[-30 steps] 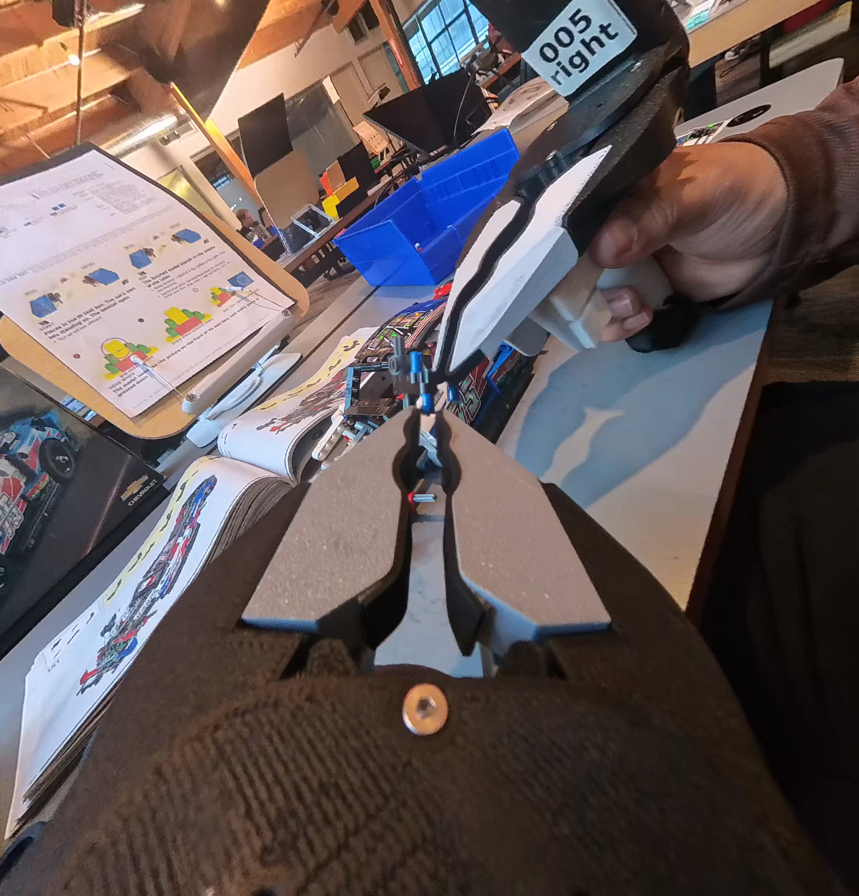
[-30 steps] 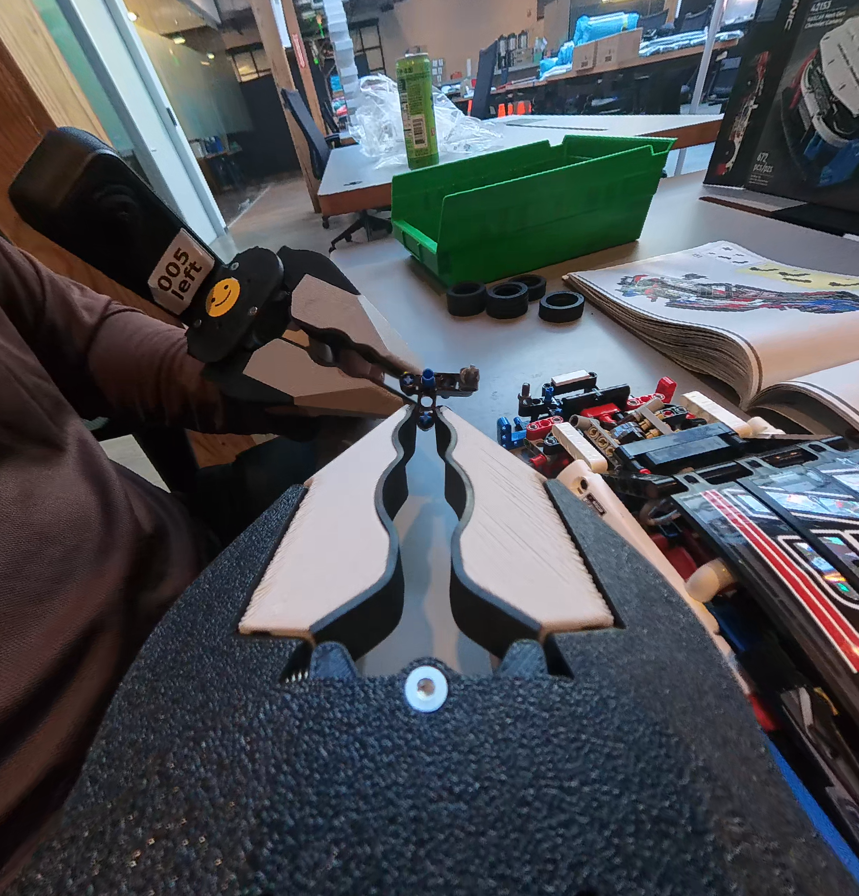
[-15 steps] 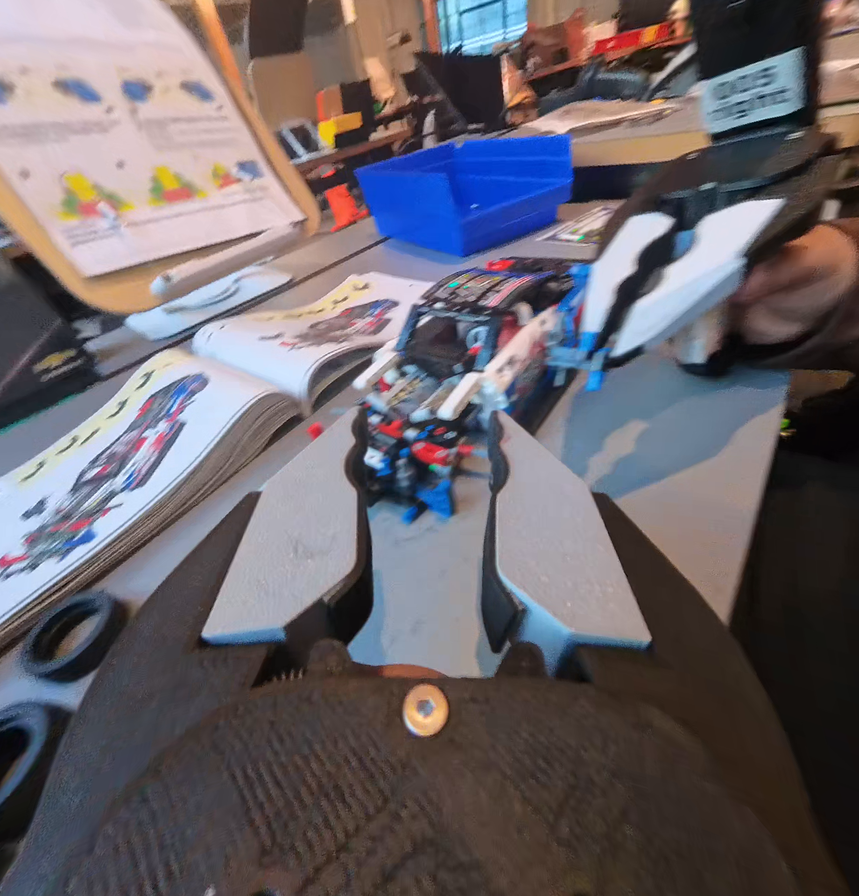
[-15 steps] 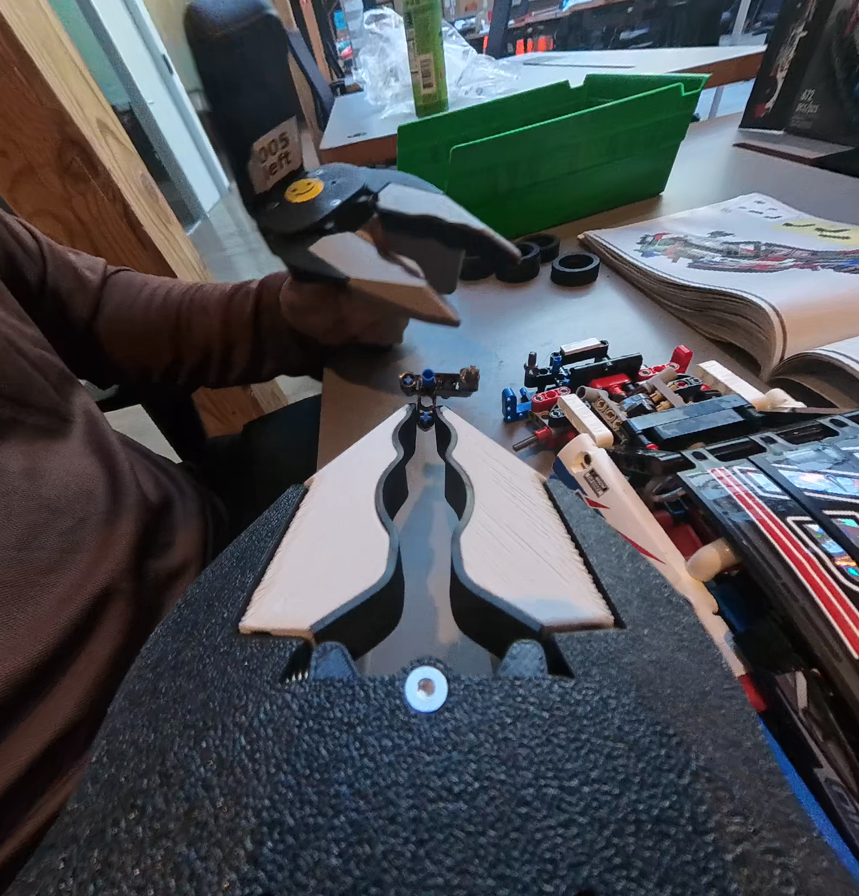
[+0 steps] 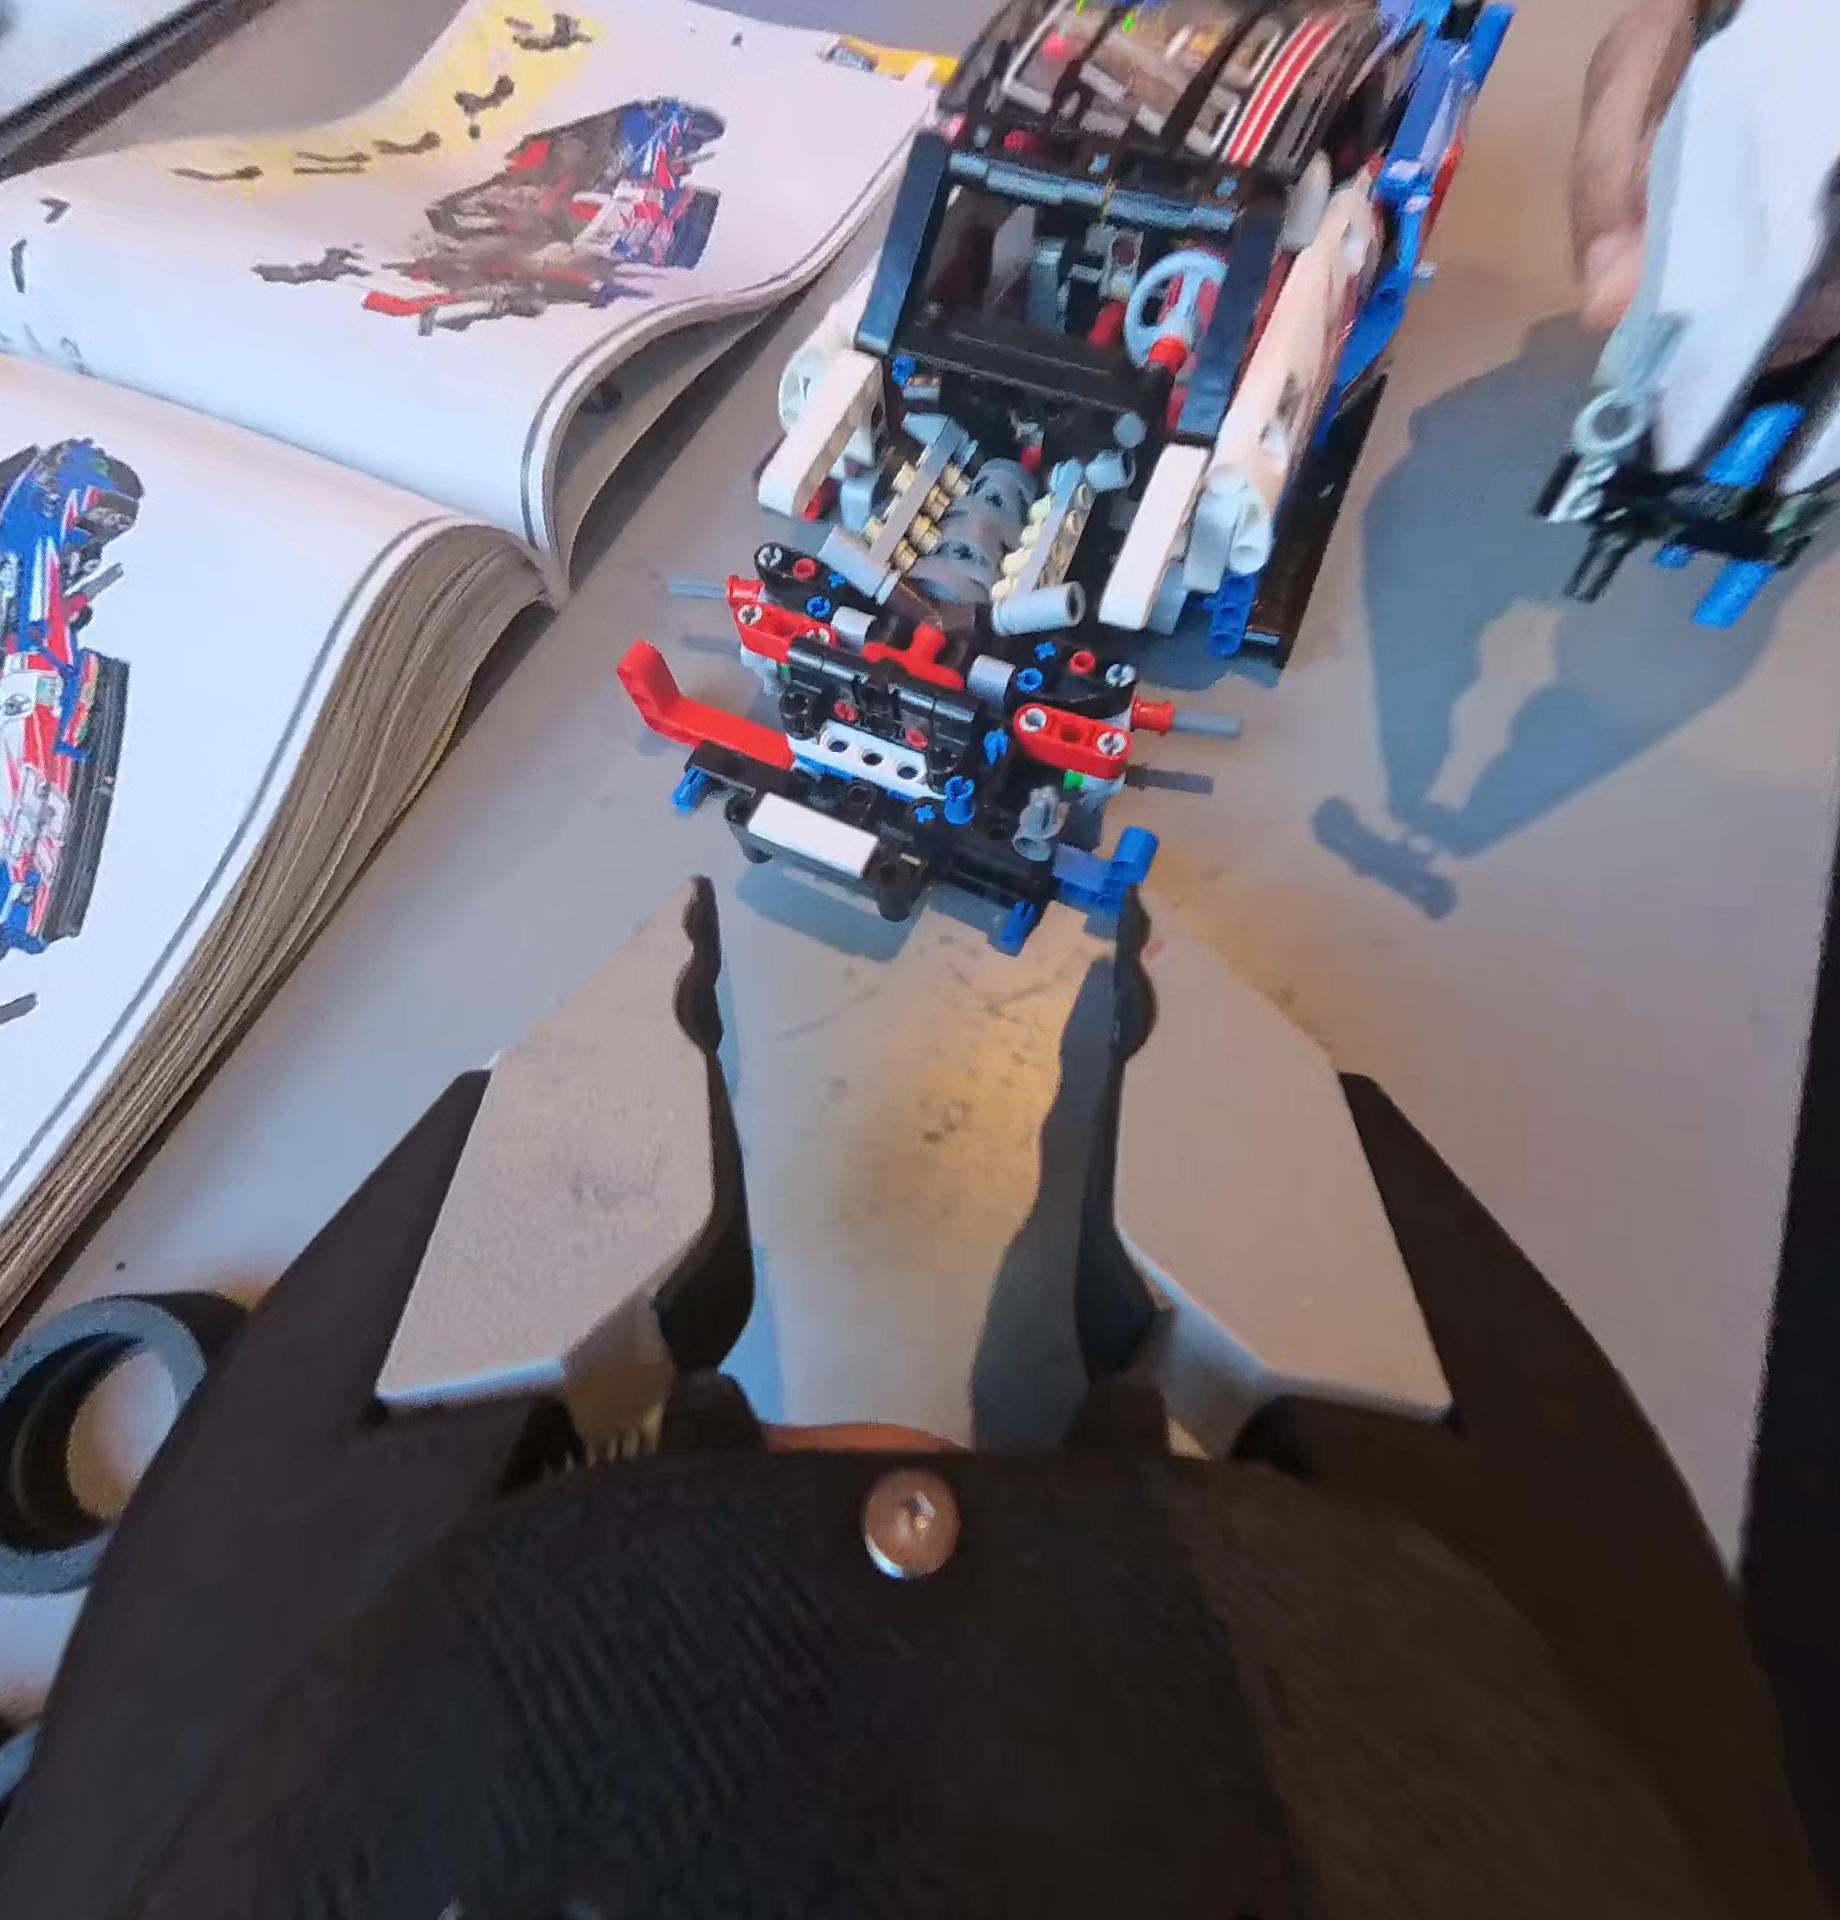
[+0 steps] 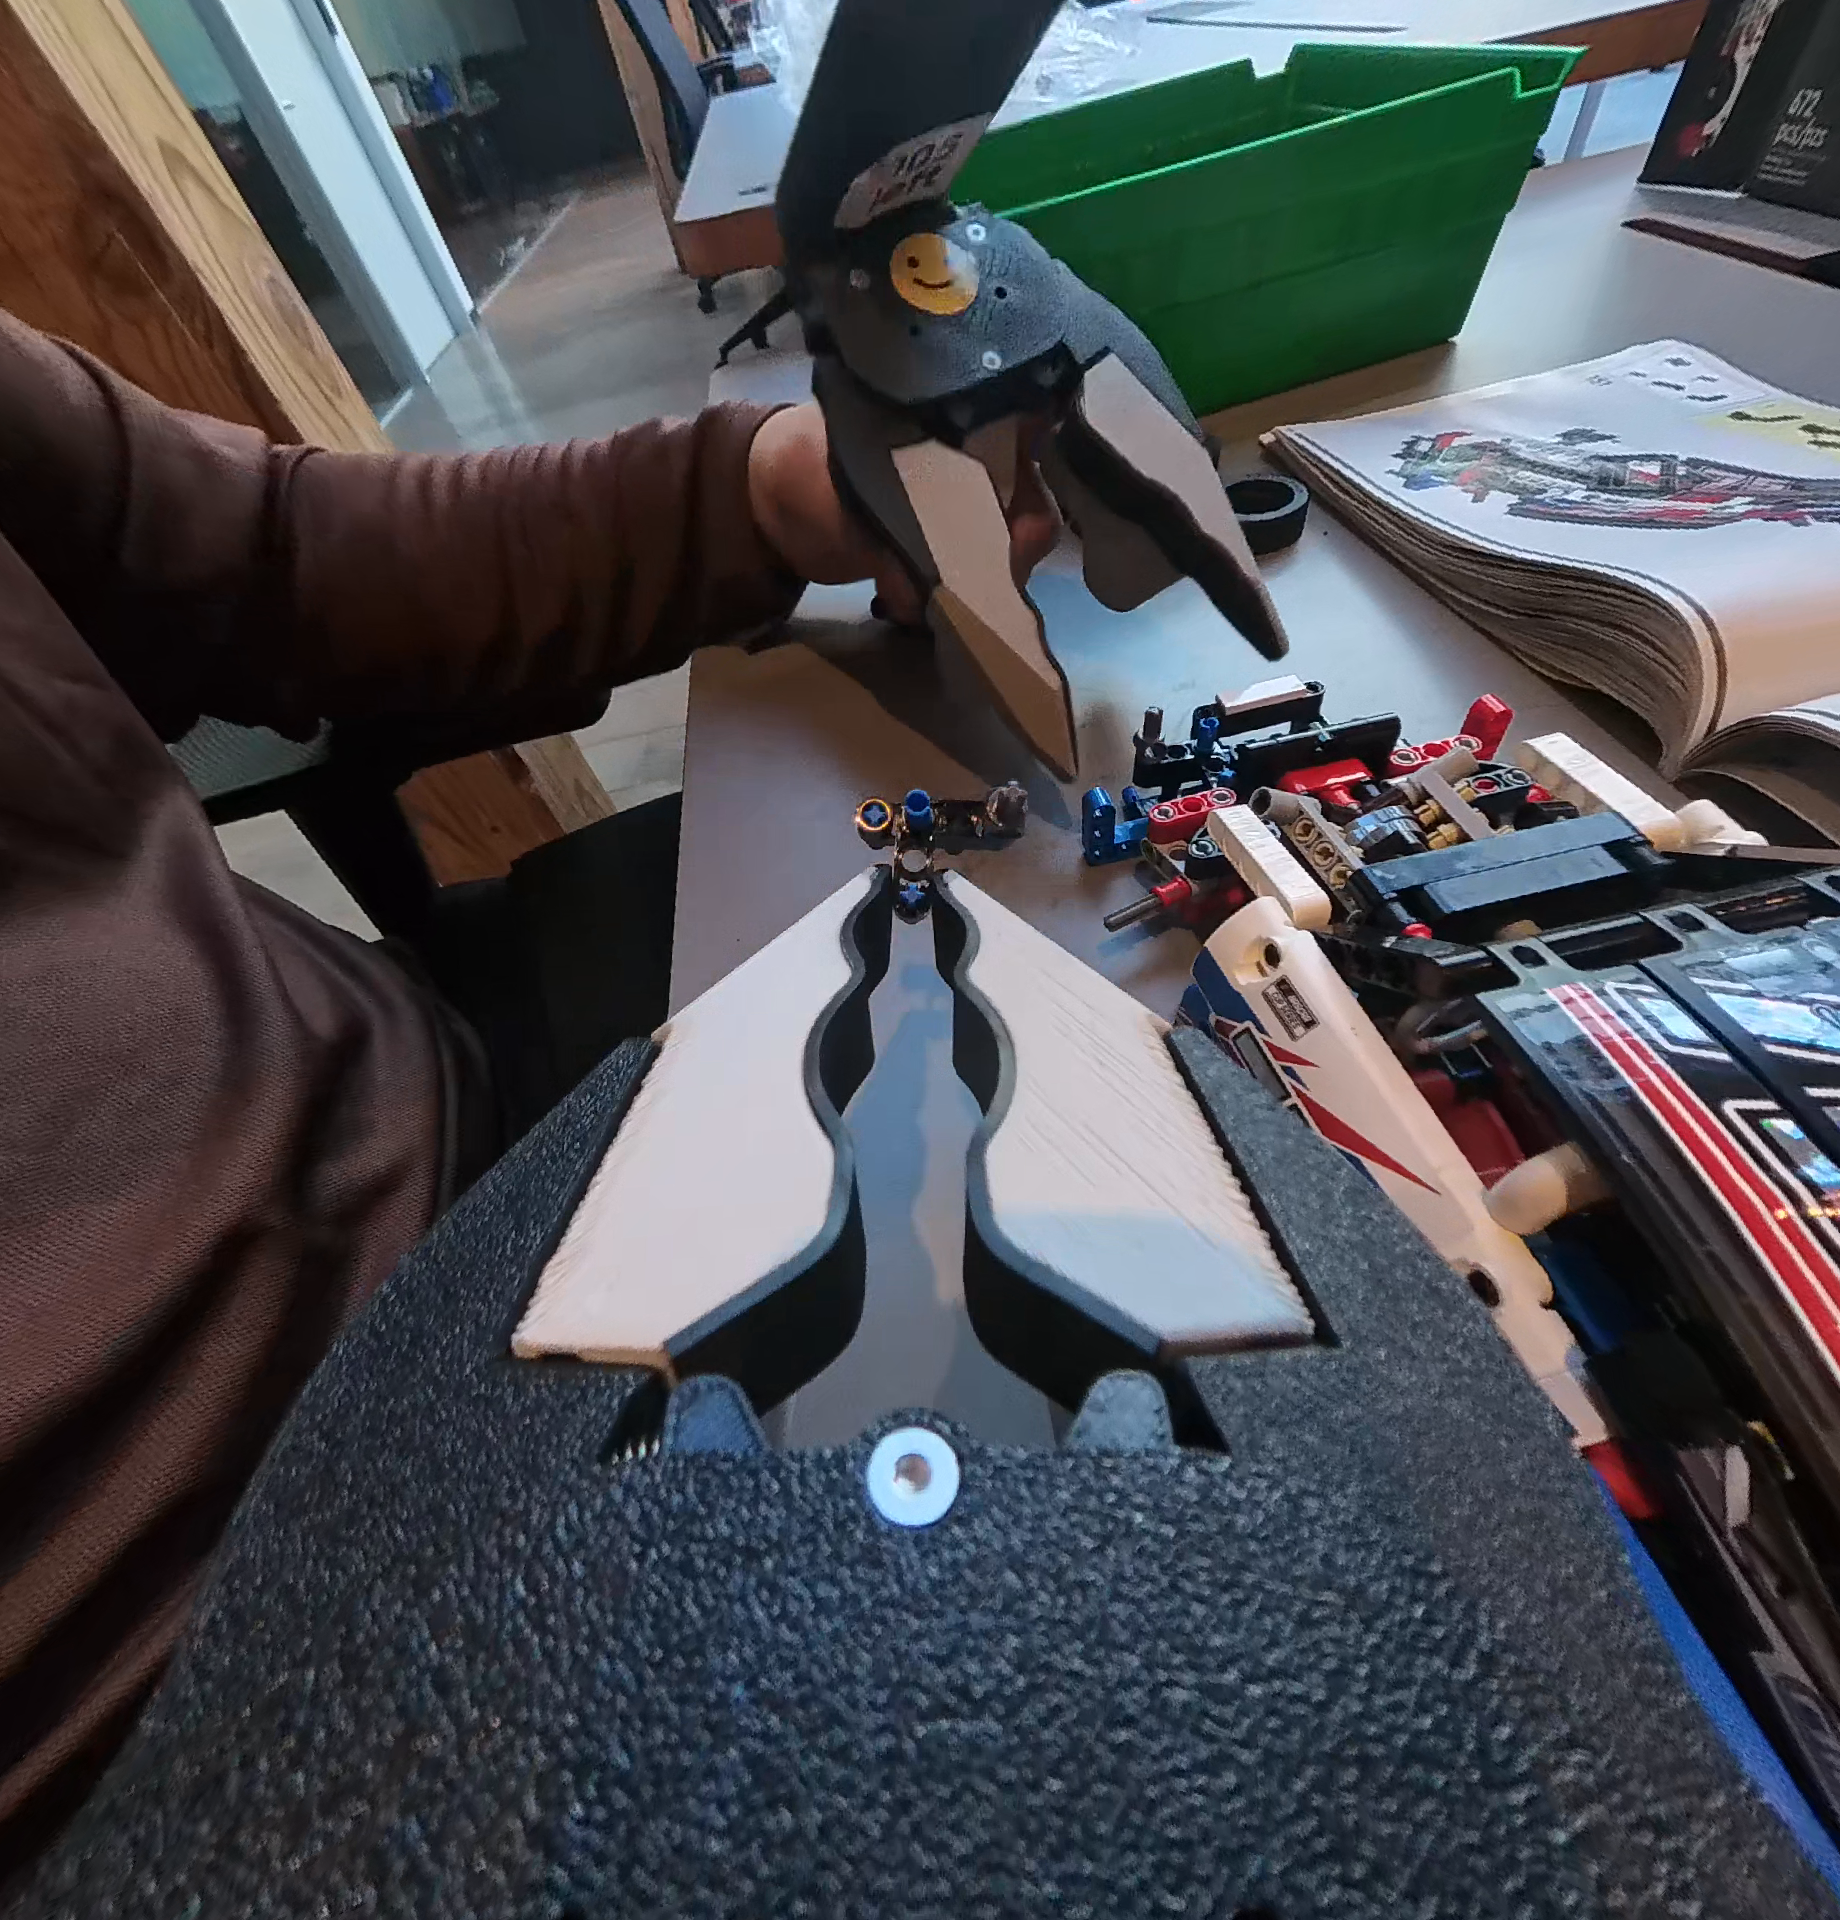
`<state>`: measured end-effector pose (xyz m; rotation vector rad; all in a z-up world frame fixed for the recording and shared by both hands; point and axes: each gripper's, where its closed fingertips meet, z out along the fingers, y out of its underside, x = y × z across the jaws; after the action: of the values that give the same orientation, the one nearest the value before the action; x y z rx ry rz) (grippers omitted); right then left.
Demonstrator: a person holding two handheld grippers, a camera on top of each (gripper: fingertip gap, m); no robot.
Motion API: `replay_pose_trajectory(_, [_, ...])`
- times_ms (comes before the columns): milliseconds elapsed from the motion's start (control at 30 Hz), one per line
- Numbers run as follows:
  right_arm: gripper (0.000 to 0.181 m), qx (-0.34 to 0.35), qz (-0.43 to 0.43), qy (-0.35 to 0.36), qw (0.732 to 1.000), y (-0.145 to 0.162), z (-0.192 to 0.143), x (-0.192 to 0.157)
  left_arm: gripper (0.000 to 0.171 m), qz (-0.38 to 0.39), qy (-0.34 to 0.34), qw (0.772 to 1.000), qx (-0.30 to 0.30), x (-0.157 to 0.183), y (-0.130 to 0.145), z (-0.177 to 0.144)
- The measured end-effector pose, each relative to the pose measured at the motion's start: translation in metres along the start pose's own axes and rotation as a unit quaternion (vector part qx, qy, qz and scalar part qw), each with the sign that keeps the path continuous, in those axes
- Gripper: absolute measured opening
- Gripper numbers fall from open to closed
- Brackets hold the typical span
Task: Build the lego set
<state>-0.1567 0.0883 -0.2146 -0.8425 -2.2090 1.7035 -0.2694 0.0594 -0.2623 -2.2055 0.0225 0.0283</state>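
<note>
The partly built Lego car point(image 5: 1082, 436) lies on the grey table, its open front end with red, black and blue beams facing my left gripper point(image 5: 911, 914). My left gripper is open and empty, tilted down just in front of the car's nose. It also shows in the right wrist view point(image 6: 1165, 707), above the car's front point(image 6: 1311, 790). My right gripper point(image 6: 911, 883) is shut on a small black assembly with blue pins point(image 6: 937, 821), held above the table left of the car. In the left wrist view the right gripper point(image 5: 1726, 488) holds that assembly point(image 5: 1685, 520) at the right.
An open instruction book point(image 5: 303, 436) lies left of the car and also shows in the right wrist view point(image 6: 1622, 540). A black tyre point(image 5: 54, 1444) lies at lower left. A green bin point(image 6: 1290, 197) stands at the back. The table edge point(image 6: 687, 831) is near.
My left gripper let go of the small assembly, opened wide and swung down towards the car's front. My right gripper kept its grip on the assembly.
</note>
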Motion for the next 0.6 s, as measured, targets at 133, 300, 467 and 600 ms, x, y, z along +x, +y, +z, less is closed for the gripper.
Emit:
replay_pose_trajectory(133, [0.007, -0.002, 0.004, -0.005, 1.0, 0.001, 0.0, 0.0, 0.076, -0.044, 0.084, 0.995, 0.03, 0.008, -0.006, -0.009])
replay_pose_trajectory(300, [0.007, -0.004, 0.01, -0.01, 1.0, 0.001, 0.001, 0.0, 0.075, -0.023, 0.096, 0.995, 0.0, 0.0, 0.003, -0.006])
replay_pose_trajectory(467, [0.007, -0.008, 0.009, -0.014, 1.0, 0.002, 0.002, -0.001, 0.074, -0.019, 0.12, 0.992, 0.009, -0.004, -0.001, -0.005])
replay_pose_trajectory(600, [0.007, -0.016, 0.002, -0.022, 1.0, 0.004, 0.003, -0.005, 0.076, 0.005, 0.151, 0.988, -0.011, 0.0, 0.002, 0.0])
